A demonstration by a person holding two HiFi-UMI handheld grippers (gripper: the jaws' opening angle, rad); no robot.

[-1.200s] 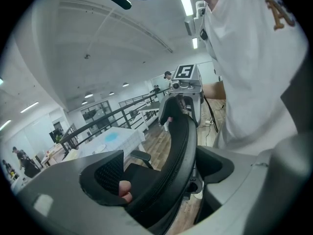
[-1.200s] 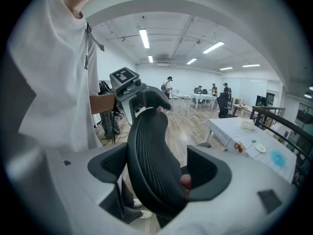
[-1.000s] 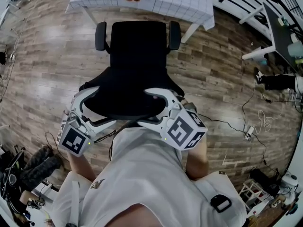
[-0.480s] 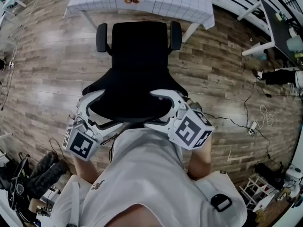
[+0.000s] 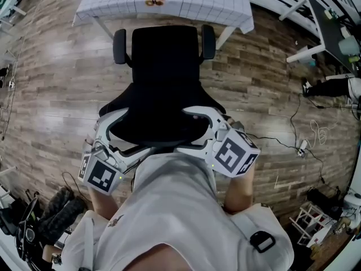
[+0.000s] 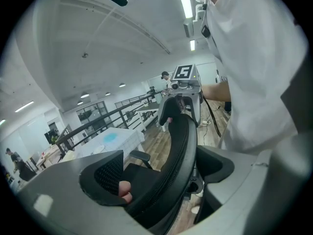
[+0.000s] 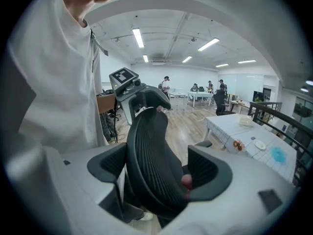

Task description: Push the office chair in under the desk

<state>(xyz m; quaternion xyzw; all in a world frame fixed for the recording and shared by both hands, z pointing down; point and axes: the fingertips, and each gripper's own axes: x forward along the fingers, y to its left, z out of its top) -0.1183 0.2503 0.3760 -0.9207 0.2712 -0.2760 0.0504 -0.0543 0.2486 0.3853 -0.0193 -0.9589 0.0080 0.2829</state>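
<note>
A black office chair point(image 5: 163, 66) stands in front of me, its seat and armrests toward a desk with a white gridded cloth point(image 5: 186, 4) at the top of the head view. My left gripper point(image 5: 121, 134) and right gripper point(image 5: 194, 131) clamp the top rim of the backrest point(image 5: 152, 120), one at each end. In the left gripper view the curved backrest point(image 6: 178, 146) fills the left gripper point(image 6: 168, 180) between its jaws. The right gripper view shows the ribbed backrest point(image 7: 146, 151) held the same way in the right gripper point(image 7: 146, 175).
Cables and a power strip point(image 5: 302, 145) lie on the wooden floor to the right. White table legs point(image 5: 304, 52) stand at the far right, dark bags point(image 5: 56, 210) at the lower left, a white rack point(image 5: 310, 219) at the lower right. Small items point(image 5: 153, 0) sit on the desk.
Both grippers keep their hold on the backrest and have drifted slightly lower in the head view. The chair and desk barely shift relative to each other.
</note>
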